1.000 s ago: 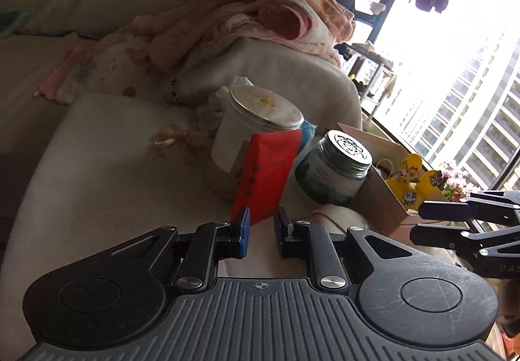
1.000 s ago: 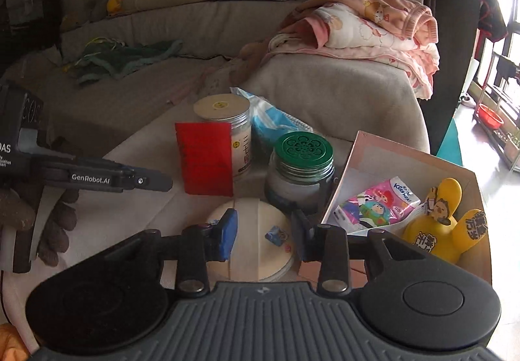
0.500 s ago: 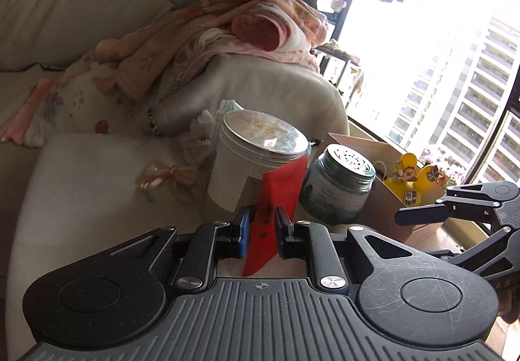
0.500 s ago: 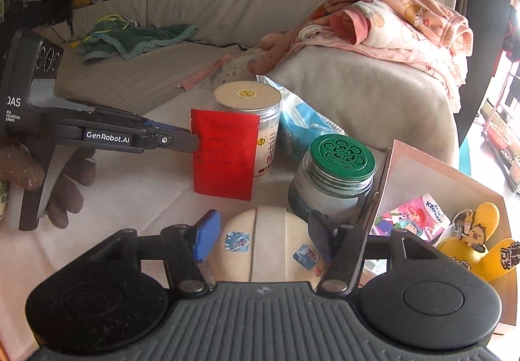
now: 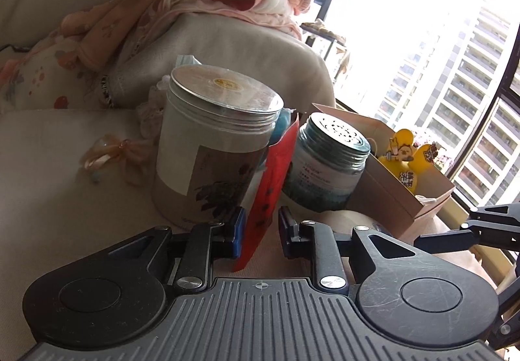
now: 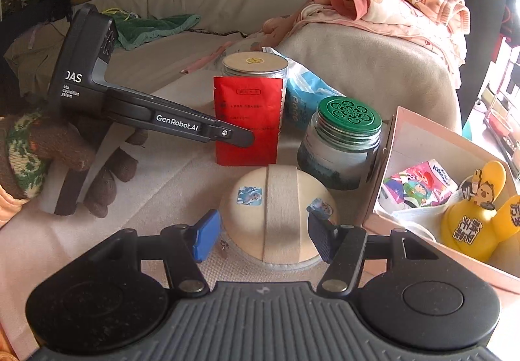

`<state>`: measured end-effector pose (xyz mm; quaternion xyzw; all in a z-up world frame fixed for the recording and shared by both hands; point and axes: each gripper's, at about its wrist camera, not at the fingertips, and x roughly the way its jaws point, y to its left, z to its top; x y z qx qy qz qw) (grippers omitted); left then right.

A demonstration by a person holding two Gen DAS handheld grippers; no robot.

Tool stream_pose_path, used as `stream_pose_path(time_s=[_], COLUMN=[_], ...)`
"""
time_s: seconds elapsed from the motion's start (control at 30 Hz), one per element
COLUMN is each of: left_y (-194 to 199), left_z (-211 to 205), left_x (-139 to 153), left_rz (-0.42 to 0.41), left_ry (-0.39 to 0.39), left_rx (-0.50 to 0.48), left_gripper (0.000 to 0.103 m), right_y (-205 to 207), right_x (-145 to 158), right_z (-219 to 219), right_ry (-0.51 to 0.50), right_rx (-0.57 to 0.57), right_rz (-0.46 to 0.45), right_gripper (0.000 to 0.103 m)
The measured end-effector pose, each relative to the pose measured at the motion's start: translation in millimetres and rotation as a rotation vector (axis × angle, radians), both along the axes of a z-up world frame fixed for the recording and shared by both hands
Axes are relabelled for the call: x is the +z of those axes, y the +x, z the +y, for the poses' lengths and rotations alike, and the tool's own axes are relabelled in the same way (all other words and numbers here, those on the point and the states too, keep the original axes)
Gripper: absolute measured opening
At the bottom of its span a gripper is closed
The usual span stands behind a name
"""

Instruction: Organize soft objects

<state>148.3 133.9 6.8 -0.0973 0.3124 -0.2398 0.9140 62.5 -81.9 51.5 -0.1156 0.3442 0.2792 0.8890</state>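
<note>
Sofa cushions (image 6: 182,172) carry jars, a box and a red packet (image 5: 271,192). Left gripper (image 5: 259,226) has just eased apart, packet standing loose between its jaws. Right gripper (image 6: 265,239) is spread around a round pouch (image 6: 276,211).

left hand-held gripper (image 6: 240,136): black, "GenRobot.AI" lettering | fingertips (image 6: 203,239): blue pads | hand (image 6: 97,166): brown knit glove

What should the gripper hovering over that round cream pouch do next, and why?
Probably lower a little and close. The right gripper stands open with the round pouch between its fingers, pads not yet pressing, and the open box sits just beside it.
</note>
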Motion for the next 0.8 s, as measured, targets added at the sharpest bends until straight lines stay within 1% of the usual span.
stream_pose_path(time_s=[0.03,0.1,0.13,0.17,0.2,0.27,0.33,0.43,0.47,0.53,0.6,0.7,0.8], left_y=[0,-2,-4,-6,-6,-6,-6,-6,-7,-6,-6,-4,-2], left_z=[-3,-7,-9,-9,-9,-7,-8,-8,-8,-9,-8,-7,-4], left_x=[-2,-6,-6,-5,-6,-8,-9,-9,-9,-9,-10,-11,-13], left_rz=[0.01,0.022,0.015,0.014,0.026,0.045,0.051,0.05,0.049,0.049,0.052,0.063,0.087], left_ry=[-0.003,-0.017,-0.008,-0.004,-0.017,-0.045,-0.04,-0.042,-0.042,-0.042,-0.049,-0.059,-0.067], left_rx=[-0.01,-0.035,-0.031,-0.029,-0.026,-0.005,-0.001,0.0,-0.001,-0.002,-0.001,0.003,0.012], left_gripper=[0.022,0.023,0.023,0.022,0.018,0.019,0.019,0.019,0.019,0.019,0.019,0.018,0.016], right_y=[-4,-10,-11,-11,-10,-2,8,19,23,27,28,30,26], right_x=[0,-2,-3,-5,-7,-13,-22,-36,-40,-46,-46,-40,-27], right_z=[-6,-17,-22,-29,-35,-49,-62,-72,-70,-63,-58,-49,-40], right_ry=[0.026,0.073,0.095,0.133,0.17,0.254,0.373,0.552,0.566,0.561,0.55,0.504,0.447], right_rx=[-0.026,-0.088,-0.117,-0.162,-0.2,-0.28,-0.371,-0.423,-0.431,-0.447,-0.448,-0.43,-0.382], right_rz=[0.01,0.021,0.029,0.047,0.07,0.133,0.216,0.31,0.33,0.349,0.328,0.317,0.261], right_gripper=[0.06,0.06,0.06,0.06,0.06,0.06,0.06,0.06,0.06,0.062,0.063,0.067,0.067])
